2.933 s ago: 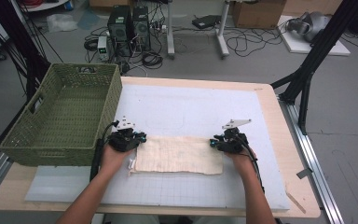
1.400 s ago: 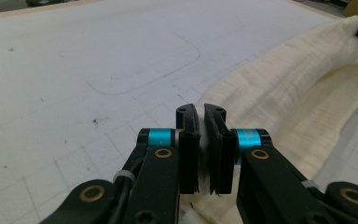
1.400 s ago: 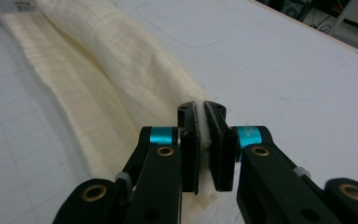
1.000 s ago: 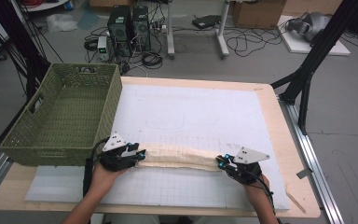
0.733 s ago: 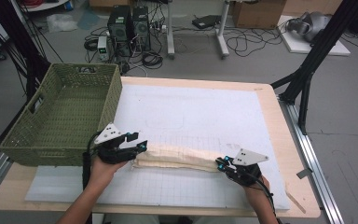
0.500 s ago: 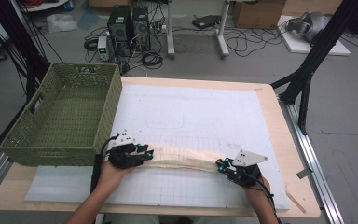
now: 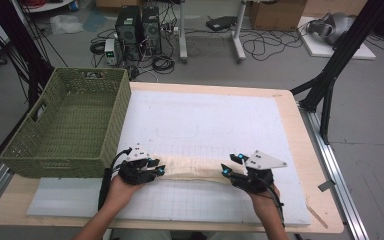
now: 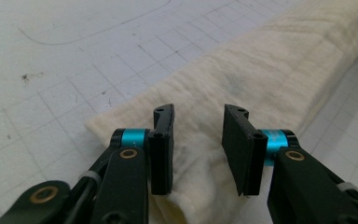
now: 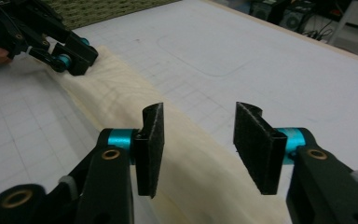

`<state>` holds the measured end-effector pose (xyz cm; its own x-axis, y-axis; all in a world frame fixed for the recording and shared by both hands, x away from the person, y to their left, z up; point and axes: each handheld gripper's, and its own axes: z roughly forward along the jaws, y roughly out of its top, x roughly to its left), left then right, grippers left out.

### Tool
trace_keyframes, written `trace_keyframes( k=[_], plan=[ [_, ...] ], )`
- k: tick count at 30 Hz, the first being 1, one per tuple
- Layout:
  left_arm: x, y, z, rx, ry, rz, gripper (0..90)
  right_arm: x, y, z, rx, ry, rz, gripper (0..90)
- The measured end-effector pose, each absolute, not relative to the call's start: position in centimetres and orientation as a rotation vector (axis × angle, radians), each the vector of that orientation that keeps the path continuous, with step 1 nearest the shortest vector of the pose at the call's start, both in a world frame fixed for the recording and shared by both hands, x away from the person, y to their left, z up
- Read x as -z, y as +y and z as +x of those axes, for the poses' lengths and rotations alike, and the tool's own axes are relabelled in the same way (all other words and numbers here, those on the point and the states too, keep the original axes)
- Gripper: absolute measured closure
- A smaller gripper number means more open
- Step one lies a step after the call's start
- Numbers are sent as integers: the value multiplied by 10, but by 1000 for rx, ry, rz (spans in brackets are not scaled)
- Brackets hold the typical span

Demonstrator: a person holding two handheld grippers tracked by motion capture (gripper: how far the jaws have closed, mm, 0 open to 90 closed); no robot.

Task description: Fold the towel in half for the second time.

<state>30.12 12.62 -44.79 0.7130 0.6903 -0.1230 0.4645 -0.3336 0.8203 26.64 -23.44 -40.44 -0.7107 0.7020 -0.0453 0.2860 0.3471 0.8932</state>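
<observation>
Cloth, cream and folded into a long narrow band, is lying across the near part of the white mat, right of the green basket. Both hand-held tools are standing over its ends with nothing pinched: the left gripper is hovering with jaws apart above the left end, and the right gripper has just been opening its jaws, the fabric lying loose beneath them. Risk, as I am judging it, is the fold springing open or a pad snagging a layer while lifting away.
</observation>
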Motion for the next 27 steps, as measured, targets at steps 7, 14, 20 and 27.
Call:
trace_keyframes(
  k=[7, 14, 20, 27],
  plan=[
    [449, 128, 301, -315, 876, 2002, 642, 438, -201, 281, -1203, 2335, 878, 633],
    [449, 128, 301, -326, 879, 2015, 638, 446, -227, 281, -1108, 2330, 953, 639],
    [450, 126, 301, -337, 881, 2025, 635, 450, -247, 276, -1114, 2321, 1005, 627],
    [443, 128, 300, -354, 907, 2005, 601, 450, -246, 276, -1105, 2324, 1018, 598]
  ],
)
